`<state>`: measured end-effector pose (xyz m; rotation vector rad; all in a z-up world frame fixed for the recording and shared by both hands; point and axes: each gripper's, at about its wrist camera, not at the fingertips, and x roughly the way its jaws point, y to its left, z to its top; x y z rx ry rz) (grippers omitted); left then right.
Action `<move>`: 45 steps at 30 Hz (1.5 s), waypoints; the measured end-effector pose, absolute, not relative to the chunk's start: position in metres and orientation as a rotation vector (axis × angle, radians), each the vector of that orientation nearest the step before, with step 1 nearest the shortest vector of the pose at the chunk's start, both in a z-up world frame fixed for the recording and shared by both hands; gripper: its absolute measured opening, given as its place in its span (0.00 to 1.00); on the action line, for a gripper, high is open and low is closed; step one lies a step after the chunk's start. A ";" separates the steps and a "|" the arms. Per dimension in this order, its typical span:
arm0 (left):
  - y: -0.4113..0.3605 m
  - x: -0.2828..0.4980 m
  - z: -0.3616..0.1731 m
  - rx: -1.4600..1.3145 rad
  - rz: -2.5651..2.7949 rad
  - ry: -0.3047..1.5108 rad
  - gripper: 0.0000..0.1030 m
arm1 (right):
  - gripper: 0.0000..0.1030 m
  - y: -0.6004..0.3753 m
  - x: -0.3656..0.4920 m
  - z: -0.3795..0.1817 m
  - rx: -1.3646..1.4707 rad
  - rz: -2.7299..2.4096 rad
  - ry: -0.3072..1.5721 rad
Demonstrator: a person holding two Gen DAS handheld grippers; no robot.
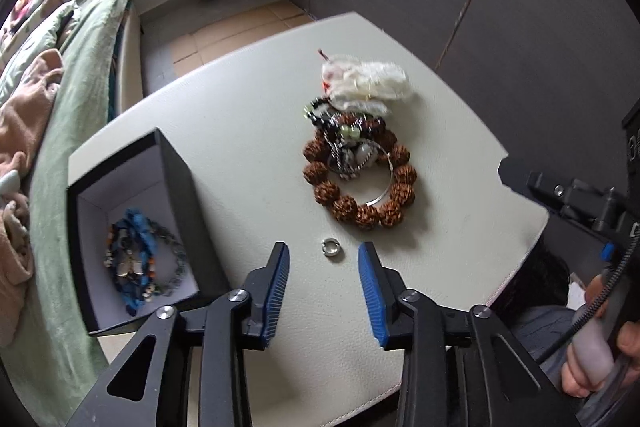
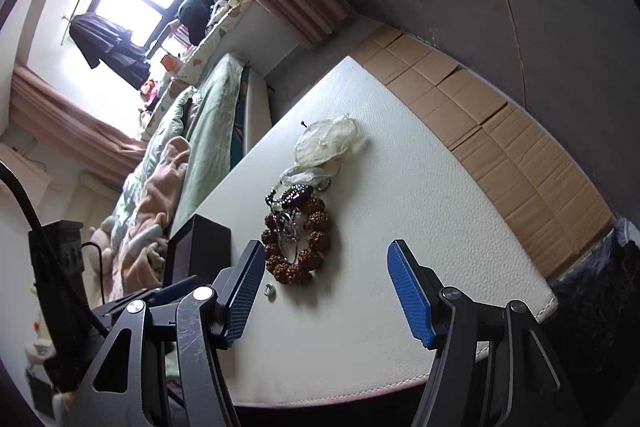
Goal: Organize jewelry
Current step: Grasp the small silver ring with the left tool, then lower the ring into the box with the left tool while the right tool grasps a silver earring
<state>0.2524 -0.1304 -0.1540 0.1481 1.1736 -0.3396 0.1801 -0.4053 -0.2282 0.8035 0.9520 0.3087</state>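
A small silver ring (image 1: 331, 247) lies on the white table (image 1: 248, 131), just ahead of and between the tips of my open, empty left gripper (image 1: 323, 251). Beyond it lies a brown bead bracelet (image 1: 360, 179) with a silver bangle, dark beaded chains (image 1: 344, 135) and a white gauze pouch (image 1: 364, 79). A black box (image 1: 132, 227) at the left holds blue and multicoloured bracelets (image 1: 136, 263). My right gripper (image 2: 324, 251) is open and empty, above the table's near edge, right of the ring (image 2: 270, 291) and the brown bracelet (image 2: 298, 239).
A bed with green bedding (image 1: 80, 39) lies left of the table. Flattened cardboard (image 2: 500, 131) covers the floor beyond the table's far edge. The right gripper's body and the hand holding it (image 1: 592, 347) are at the table's right corner. The black box (image 2: 204, 247) stands beside the left finger.
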 end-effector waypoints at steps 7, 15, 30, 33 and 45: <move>-0.142 0.261 -0.178 0.185 -0.328 1.210 0.33 | 0.63 -0.410 0.185 -0.242 0.856 0.304 1.002; -0.143 0.267 -0.194 0.206 -0.295 1.201 0.22 | 0.63 -0.415 0.186 -0.248 0.895 0.322 1.005; -0.106 0.274 -0.161 0.060 -0.259 1.155 0.12 | 0.43 -0.373 0.229 -0.239 0.832 0.546 1.043; -0.097 0.274 -0.151 0.029 -0.246 1.138 0.12 | 0.43 -0.366 0.244 -0.239 0.825 0.569 1.067; -0.050 0.271 -0.128 -0.086 -0.192 1.092 0.12 | 0.43 -0.339 0.273 -0.245 0.715 0.567 1.173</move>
